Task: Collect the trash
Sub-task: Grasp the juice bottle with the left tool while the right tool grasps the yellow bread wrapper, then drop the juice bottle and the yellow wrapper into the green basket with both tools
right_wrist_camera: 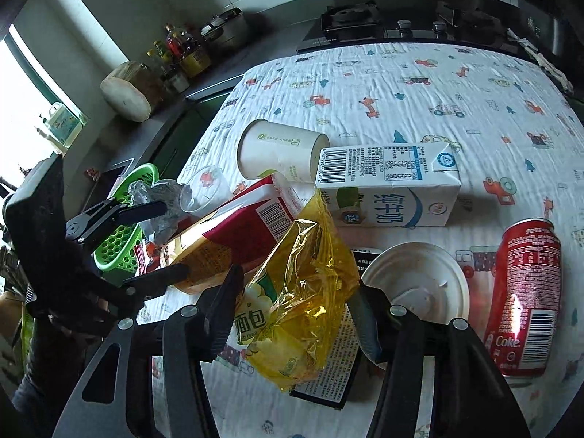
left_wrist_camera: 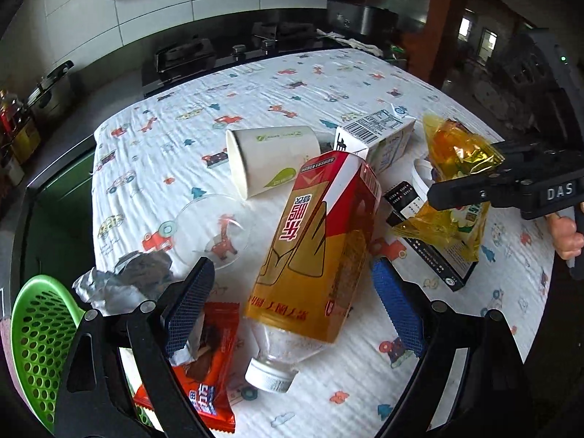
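Observation:
My left gripper [left_wrist_camera: 292, 270] is open and straddles a plastic bottle [left_wrist_camera: 321, 241] with a red and gold label, which lies on its side with its white cap toward me. The blue pads [left_wrist_camera: 189, 299] stand clear of the bottle on both sides. My right gripper [right_wrist_camera: 295, 288] is shut on a crinkled yellow bread wrapper [right_wrist_camera: 303, 284] and holds it just above the table. The left wrist view shows that wrapper [left_wrist_camera: 460, 153] pinched at the right. A green perforated basket [left_wrist_camera: 40, 346] sits at the table's left edge.
On the patterned tablecloth [right_wrist_camera: 438, 84] lie a paper cup [right_wrist_camera: 277, 149], a milk carton [right_wrist_camera: 387, 189], a red Coke can [right_wrist_camera: 525, 292], a white lid [right_wrist_camera: 416, 284], a black printed box [right_wrist_camera: 328, 379], a clear plastic cup [left_wrist_camera: 211, 230], crumpled foil [left_wrist_camera: 124, 281] and an orange snack wrapper [left_wrist_camera: 211, 365]. A stove stands behind.

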A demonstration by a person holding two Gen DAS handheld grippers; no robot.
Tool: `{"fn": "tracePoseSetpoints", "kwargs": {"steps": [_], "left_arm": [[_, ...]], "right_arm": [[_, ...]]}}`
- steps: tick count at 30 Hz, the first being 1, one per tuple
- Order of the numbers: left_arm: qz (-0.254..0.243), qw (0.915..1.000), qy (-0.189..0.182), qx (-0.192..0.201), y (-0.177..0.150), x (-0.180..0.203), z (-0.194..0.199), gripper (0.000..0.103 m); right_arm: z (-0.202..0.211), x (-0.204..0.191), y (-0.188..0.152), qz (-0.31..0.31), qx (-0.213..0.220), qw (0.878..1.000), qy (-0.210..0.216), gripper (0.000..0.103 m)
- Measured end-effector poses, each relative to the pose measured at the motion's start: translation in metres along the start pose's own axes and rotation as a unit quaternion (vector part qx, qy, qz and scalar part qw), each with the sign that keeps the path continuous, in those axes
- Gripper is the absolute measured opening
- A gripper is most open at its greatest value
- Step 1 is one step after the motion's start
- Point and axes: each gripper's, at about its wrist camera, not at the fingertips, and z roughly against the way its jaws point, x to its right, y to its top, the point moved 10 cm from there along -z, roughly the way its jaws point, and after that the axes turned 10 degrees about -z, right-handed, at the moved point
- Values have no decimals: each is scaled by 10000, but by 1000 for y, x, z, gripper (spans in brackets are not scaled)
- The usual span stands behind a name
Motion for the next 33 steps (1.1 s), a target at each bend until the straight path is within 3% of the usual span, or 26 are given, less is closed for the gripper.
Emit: {"fn": "tracePoseSetpoints", "kwargs": {"steps": [6,9,14,21,33], "left_arm": [[-386,9990,-80,-201,6,17,-28,85],[-595,9976,-29,-345,5,23,-38,78],[-760,9956,178,-517,6,24,-51,77],[-802,9948,432,-465,9,26,-50,75],[127,9998,-59,141,5,18,3,74]], "right_arm": [[28,4,-1,75,165,9998,-5,54],[36,6,-3,118,199,9997,-34,54],[38,13,-6,60,189,9998,-60,54],[36,24,-9,-25,153,9998,-129,54],[51,2,-10,130,256,9996,-56,54]]}}
